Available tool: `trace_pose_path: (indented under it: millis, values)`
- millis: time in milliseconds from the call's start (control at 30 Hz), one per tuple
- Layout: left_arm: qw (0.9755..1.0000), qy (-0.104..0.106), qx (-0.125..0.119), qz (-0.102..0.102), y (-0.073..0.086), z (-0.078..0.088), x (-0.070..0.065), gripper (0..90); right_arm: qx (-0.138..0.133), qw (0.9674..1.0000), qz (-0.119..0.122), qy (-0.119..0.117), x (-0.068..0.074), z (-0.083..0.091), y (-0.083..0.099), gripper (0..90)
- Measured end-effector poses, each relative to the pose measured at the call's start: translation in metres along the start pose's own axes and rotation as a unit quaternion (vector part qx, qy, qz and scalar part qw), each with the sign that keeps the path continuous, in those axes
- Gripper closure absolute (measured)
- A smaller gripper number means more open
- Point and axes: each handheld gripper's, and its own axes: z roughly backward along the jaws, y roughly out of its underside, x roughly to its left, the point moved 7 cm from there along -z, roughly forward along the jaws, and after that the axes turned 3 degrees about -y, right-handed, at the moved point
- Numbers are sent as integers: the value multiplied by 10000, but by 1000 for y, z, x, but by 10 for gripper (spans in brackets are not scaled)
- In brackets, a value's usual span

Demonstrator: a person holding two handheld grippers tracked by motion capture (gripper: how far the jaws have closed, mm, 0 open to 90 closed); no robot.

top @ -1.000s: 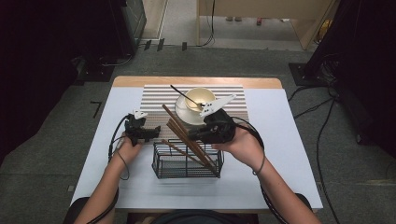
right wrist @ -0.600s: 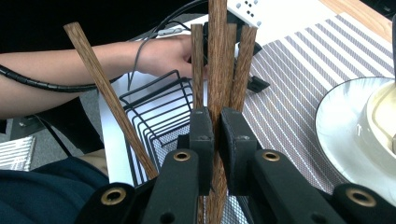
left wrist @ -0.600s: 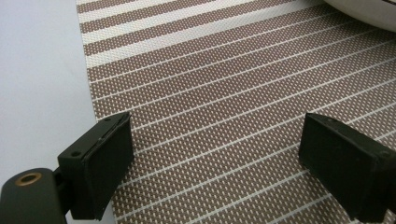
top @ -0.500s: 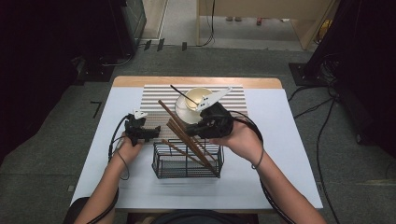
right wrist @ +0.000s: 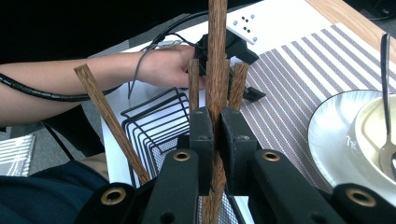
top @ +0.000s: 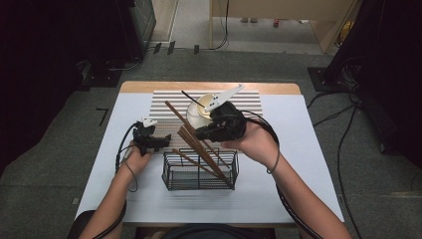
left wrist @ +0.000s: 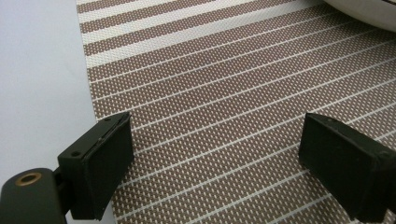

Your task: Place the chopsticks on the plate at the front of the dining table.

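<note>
Left gripper (top: 160,142): black two-jaw tool at centre left of the high view, just left of the basket; its jaws stand wide apart with nothing between them.
Left gripper view: its own two pads (left wrist: 108,161) sit at lower left and lower right of the frame, above the brown-and-cream striped woven placemat (left wrist: 224,102); the pale table surface (left wrist: 39,70) fills the left edge and a white bowl rim (left wrist: 369,11) cuts the upper right corner. The high view cannot show this weave or the gap so closely.
Left hand (top: 134,157): forearm comes up from the lower left of the high view, the hand low at the table's left side, the tool pointing right.
Black wire basket (top: 200,169): rectangular, at centre of the high view, below the placemat, with several sticks leaning in it toward the upper left.
Dark brown wooden chopstick (right wrist: 215,79): in the right gripper view it runs straight up the middle of the frame, clamped between the two jaws; other chopsticks (right wrist: 108,119) stand to its left and behind it.
Right gripper (top: 200,133): black tool right of centre in the high view, jaws closed tight on the chopstick, above the basket's upper edge.
Right hand (top: 251,142): forearm enters from lower right, angled to upper left, wrist raised above the basket.
White round bowl (top: 199,110): just above the right gripper; the right gripper view shows a metal spoon (right wrist: 386,93) in it at the right edge.
</note>
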Motion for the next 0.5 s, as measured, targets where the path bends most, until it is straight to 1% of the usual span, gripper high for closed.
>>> trace_pose_path:
  millis: [200,300,400,467,500]
  values:
    - [10000,2,0,-5,0,0,0,102,31,9999,75,74,-2,5,-9,852]
    - [10000,5,8,-20,0,0,0,102,25,9999,70,82,-4,7,-11,851]
    - [10000,5,-2,-6,0,0,0,102,82,9998,88,156,-8,11,-16,852]
    - [10000,5,-5,-5,0,0,0,102,70,9998,100,174,-9,11,-17,852]
    - [10000,5,-3,-4,0,0,0,102,102,9998,68,179,-11,12,-17,852]
